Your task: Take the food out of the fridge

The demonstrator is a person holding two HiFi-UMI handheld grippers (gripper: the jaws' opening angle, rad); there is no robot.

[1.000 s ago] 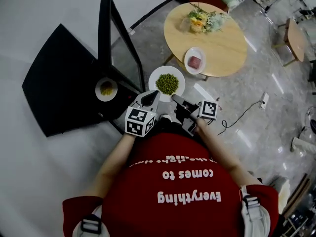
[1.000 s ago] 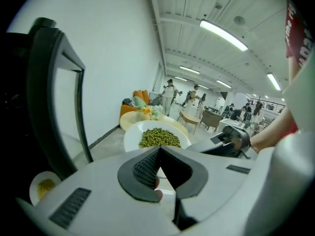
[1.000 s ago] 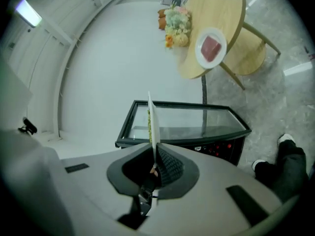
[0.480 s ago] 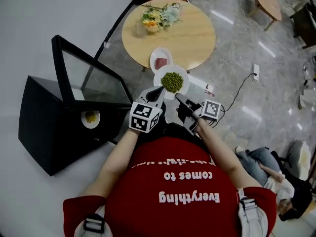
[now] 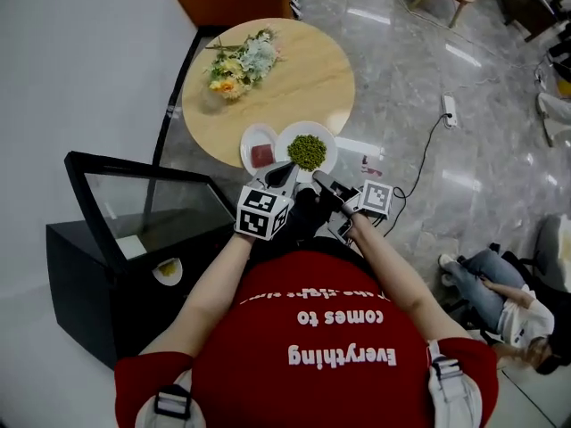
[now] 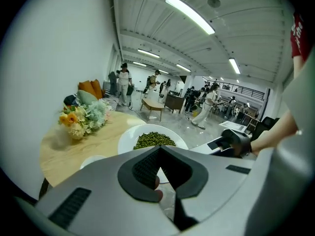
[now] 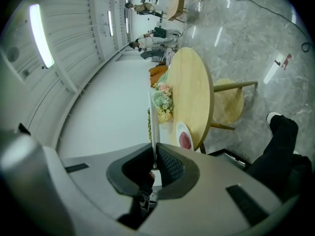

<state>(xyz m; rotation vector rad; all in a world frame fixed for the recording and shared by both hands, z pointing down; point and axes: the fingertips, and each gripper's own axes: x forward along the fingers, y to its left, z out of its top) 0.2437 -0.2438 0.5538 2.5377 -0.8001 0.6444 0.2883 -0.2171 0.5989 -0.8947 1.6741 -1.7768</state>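
Both grippers are clenched on one white plate heaped with green peas, held out in front of a person in a red shirt. The left gripper bites the plate's near rim from the left, and the right gripper pinches the same rim just beside it, its jaws nearly together on the thin edge. The right gripper view shows the plate edge-on, running straight out from between the pads.

The plate hangs over the near edge of a round wooden table, raised clear of the tabletop. Just to its left a small dish of red meat sits on the table, and a bunch of flowers lies farther back on the wood.

The black fridge stands well apart, down and to the left of the grippers, with its glass door swung open. Another plate, holding something yellow, shows inside it.
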